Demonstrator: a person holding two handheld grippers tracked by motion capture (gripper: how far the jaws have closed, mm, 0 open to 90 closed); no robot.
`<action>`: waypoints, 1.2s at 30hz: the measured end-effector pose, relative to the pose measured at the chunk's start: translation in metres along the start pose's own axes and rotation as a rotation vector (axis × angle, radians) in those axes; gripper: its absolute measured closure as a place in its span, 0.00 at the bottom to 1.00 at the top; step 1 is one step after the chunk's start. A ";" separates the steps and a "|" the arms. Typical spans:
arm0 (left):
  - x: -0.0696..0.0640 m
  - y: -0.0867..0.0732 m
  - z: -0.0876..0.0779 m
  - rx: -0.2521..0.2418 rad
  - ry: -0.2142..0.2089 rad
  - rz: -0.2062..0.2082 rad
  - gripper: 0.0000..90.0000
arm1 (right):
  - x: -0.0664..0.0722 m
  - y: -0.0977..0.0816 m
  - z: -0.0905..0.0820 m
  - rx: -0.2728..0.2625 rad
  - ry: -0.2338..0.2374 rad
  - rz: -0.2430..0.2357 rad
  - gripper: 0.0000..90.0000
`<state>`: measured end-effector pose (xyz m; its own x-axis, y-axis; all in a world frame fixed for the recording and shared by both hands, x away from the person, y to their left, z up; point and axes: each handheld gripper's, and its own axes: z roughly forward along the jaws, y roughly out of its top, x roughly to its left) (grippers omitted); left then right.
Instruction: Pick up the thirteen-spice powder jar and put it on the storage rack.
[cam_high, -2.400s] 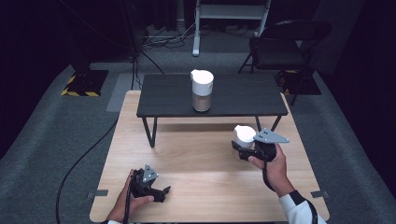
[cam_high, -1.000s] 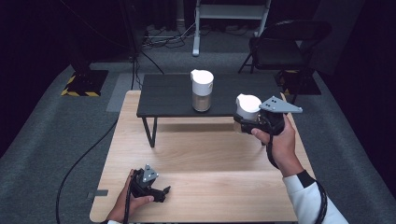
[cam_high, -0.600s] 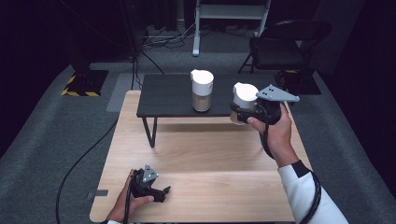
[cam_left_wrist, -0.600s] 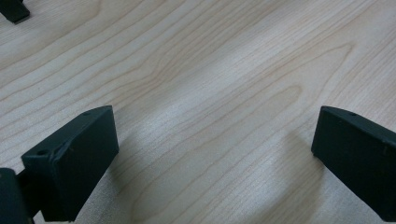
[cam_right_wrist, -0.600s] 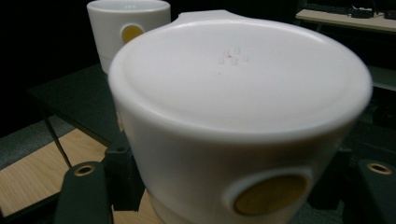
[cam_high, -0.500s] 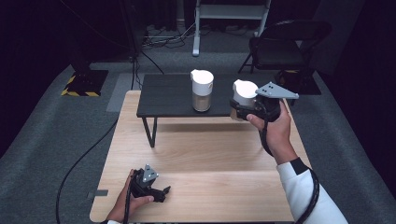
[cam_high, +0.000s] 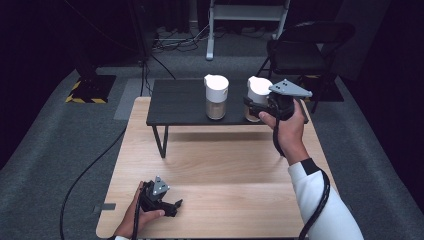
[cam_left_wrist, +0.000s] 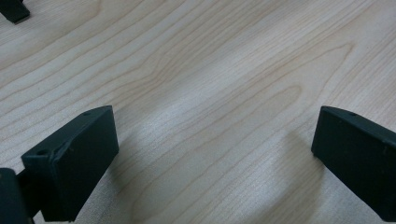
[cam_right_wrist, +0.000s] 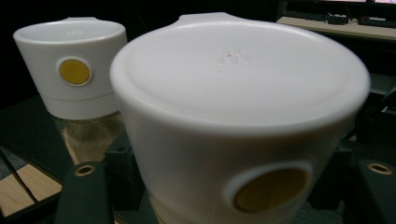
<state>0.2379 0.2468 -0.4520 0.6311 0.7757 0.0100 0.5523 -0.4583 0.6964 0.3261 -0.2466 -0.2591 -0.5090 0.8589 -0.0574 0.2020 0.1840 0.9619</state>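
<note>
Two white-lidded jars now stand close together at the black shelf: the right hand-held gripper (cam_high: 256, 106), pinching its jar (cam_high: 258, 97) low on the glass, has carried it up from the table (cam_high: 220, 165) to just beside the other jar (cam_high: 216, 96). Setting it down and letting go looks next. The left hand-held gripper (cam_high: 167, 202) rests spread on the table.

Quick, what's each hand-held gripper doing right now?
Left hand-held gripper: open, holding nothing, low over the wooden table.
Right hand-held gripper: closed on the white-lidded jar.
</note>
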 end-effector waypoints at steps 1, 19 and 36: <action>0.000 0.000 0.000 0.000 0.000 0.000 0.01 | 0.000 0.000 0.001 0.002 -0.006 0.000 0.33; 0.000 0.000 0.000 0.000 0.000 0.001 0.01 | -0.004 0.000 0.025 0.007 -0.049 0.024 0.33; 0.000 0.000 0.000 0.000 0.000 0.001 0.01 | -0.003 -0.005 0.029 0.006 -0.053 0.007 0.32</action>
<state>0.2378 0.2467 -0.4520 0.6312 0.7756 0.0106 0.5519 -0.4587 0.6964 0.3509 -0.2363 -0.2719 -0.4623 0.8843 -0.0647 0.2107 0.1804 0.9608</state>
